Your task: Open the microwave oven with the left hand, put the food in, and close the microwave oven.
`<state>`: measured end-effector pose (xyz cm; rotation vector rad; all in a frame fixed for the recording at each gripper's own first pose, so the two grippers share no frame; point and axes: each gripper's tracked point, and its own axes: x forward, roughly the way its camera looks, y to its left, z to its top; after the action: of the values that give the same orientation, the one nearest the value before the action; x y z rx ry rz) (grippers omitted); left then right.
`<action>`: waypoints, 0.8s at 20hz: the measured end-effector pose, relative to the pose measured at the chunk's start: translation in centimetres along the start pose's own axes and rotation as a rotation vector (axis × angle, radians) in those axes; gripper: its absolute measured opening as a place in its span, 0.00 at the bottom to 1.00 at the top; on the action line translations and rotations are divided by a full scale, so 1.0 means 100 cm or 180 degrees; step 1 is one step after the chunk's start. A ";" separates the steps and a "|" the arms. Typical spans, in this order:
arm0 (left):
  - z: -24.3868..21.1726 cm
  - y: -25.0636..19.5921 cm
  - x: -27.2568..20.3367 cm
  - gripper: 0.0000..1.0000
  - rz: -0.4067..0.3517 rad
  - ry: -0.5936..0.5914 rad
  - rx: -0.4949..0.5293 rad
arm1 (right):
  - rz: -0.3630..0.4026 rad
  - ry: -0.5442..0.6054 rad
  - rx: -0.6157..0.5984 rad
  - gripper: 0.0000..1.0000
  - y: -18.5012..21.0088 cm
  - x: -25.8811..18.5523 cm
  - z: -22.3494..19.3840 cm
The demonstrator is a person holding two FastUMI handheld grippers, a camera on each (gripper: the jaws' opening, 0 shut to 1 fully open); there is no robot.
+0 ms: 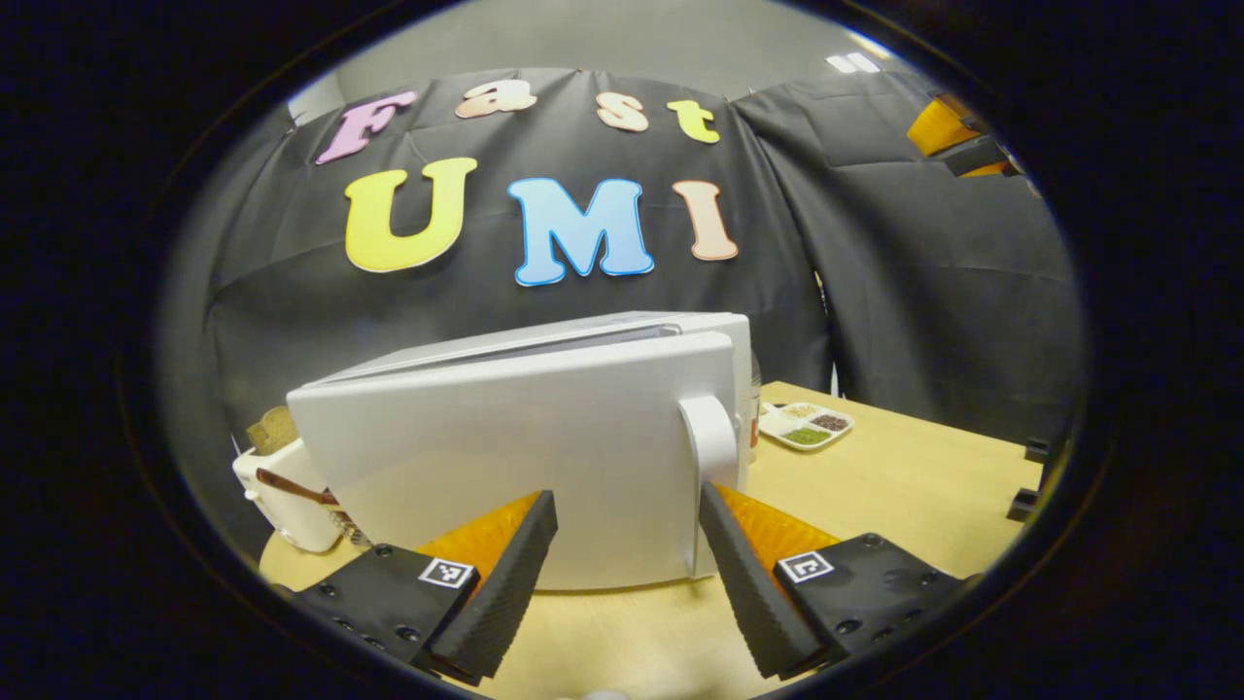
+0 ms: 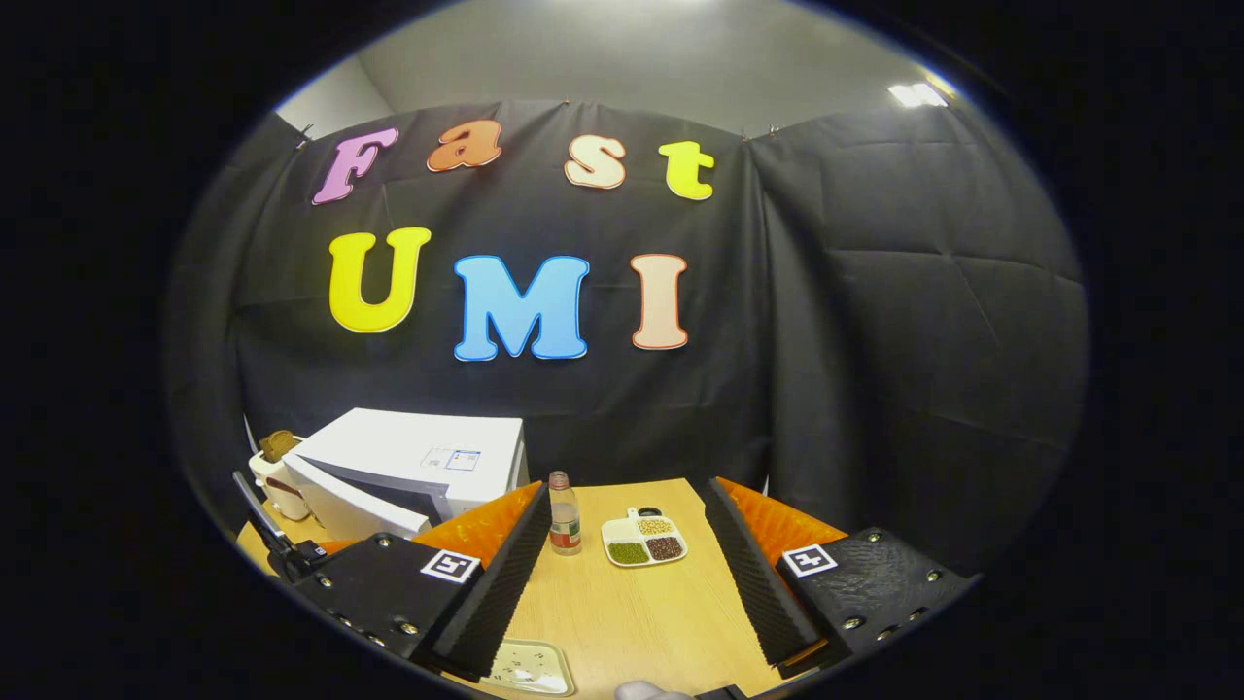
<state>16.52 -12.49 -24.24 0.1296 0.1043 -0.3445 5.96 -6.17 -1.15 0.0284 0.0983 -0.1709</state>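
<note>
The white microwave [image 1: 505,457] stands on the wooden table [image 1: 894,486], close in front of my left gripper [image 1: 627,496]. This gripper is open and holds nothing. Its right finger lies just below the door's white handle [image 1: 709,442], and the door looks slightly ajar at that side. The food, a white divided plate [image 2: 641,540] of beans and grains, sits beyond my right gripper [image 2: 627,491], which hangs open and empty above the table. In the left gripper view the divided plate [image 1: 807,425] lies right of the microwave. The microwave [image 2: 408,467] is at left in the right gripper view.
A small bottle [image 2: 562,512] stands between the microwave and the divided plate. A white toaster-like appliance [image 1: 287,486] holding bread sits left of the microwave. A small pale dish [image 2: 530,666] lies near the front edge of the table [image 2: 632,612].
</note>
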 end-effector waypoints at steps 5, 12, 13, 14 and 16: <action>0.006 0.004 0.036 0.99 0.0110 -0.0027 -0.0044 | -0.0006 0.0031 0.0028 0.97 -0.005 0.013 -0.002; 0.011 -0.004 0.054 0.99 0.0099 -0.0024 -0.0145 | -0.0052 0.0066 0.0077 0.97 -0.017 0.030 0.000; 0.010 -0.004 0.054 1.00 0.0117 -0.0019 -0.0142 | -0.0050 0.0073 0.0072 0.97 -0.016 0.032 -0.002; 0.011 -0.004 0.053 0.95 0.0147 -0.0021 -0.0142 | -0.0039 0.0079 0.0056 0.97 -0.017 0.034 -0.002; 0.012 -0.005 0.053 1.00 0.0178 -0.0028 -0.0132 | -0.0011 0.0091 0.0054 0.97 -0.014 0.036 -0.003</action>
<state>21.41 -14.88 -23.76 0.0897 0.0989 -0.2870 9.24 -8.16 -1.81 0.0475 0.1255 -0.1747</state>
